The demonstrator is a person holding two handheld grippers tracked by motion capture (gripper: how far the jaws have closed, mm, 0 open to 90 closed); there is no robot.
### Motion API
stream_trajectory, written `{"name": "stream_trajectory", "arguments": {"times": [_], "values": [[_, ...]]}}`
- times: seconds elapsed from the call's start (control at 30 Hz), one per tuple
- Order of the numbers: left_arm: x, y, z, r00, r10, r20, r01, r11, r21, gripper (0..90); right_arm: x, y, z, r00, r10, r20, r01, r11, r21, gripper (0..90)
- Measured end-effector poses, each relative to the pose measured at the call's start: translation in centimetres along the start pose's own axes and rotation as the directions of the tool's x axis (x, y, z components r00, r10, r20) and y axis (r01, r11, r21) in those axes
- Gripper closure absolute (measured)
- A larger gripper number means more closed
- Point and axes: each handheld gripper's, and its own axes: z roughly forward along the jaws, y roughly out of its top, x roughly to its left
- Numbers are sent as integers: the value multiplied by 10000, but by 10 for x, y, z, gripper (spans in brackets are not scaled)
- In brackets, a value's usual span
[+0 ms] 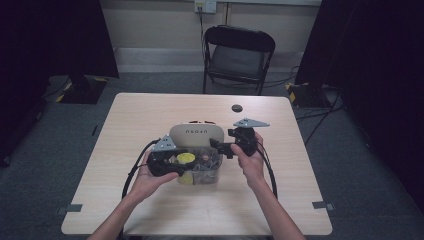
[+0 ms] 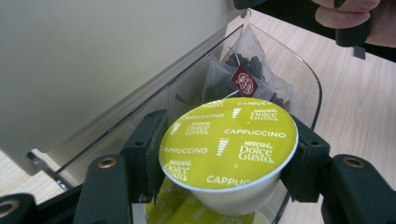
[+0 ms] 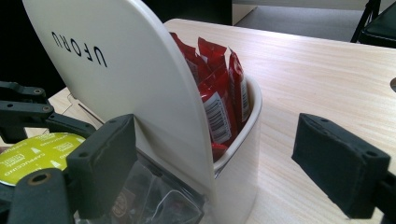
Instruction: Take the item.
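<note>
The left gripper (image 1: 172, 162) is clamped on a yellow-green cappuccino capsule (image 1: 185, 158) over the clear front compartment (image 1: 205, 175) of the organiser on the counter (image 1: 150, 110), in the high view; the right gripper (image 1: 226, 148) sits at the organiser's right side, probably to steady it. In the left gripper view the pads (image 2: 145, 156) pinch the capsule (image 2: 229, 144) by its rim, lid up, above more capsules, with a tea bag (image 2: 243, 77) behind. In the right gripper view the right gripper's (image 3: 224, 168) jaws stand apart, straddling the white divider (image 3: 140, 79) and the wall holding red sachets (image 3: 219, 88), pressing nothing.
</note>
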Motion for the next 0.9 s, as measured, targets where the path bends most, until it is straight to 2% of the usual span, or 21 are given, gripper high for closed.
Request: {"name": "stream_trajectory", "arguments": {"times": [0.03, 0.07, 0.2, 0.33, 0.4, 0.57, 0.9], "values": [[0, 1, -1, 10000, 32, -56, -31, 9999, 107, 404, 0, 0, 0, 10000, 3, -1, -3, 10000, 1, 132], [1, 0, -1, 10000, -55, 51, 55, 10000, -46, 404, 0, 0, 0, 10000, -6, 2, 6, 10000, 1, 132], [1, 1, -5, 9999, -137, 83, 138, 9998, -148, 404, 0, 0, 0, 10000, 0, -1, 0, 10000, 0, 132], [1, 1, -8, 9999, -141, 52, 142, 9996, -238, 404, 0, 0, 0, 10000, -13, -2, 13, 10000, 8, 132], [0, 1, -10, 10000, -84, 7, 84, 9999, -112, 404, 0, 0, 0, 10000, -20, 2, 20, 10000, 6, 132], [-2, 3, -13, 9999, -78, 76, 80, 9995, -312, 404, 0, 0, 0, 10000, -26, 0, 26, 10000, 1, 131], [3, 2, -26, 10000, -98, 7, 98, 9987, -510, 405, 0, 0, 0, 10000, -28, 6, 28, 10000, -1, 129]]}}
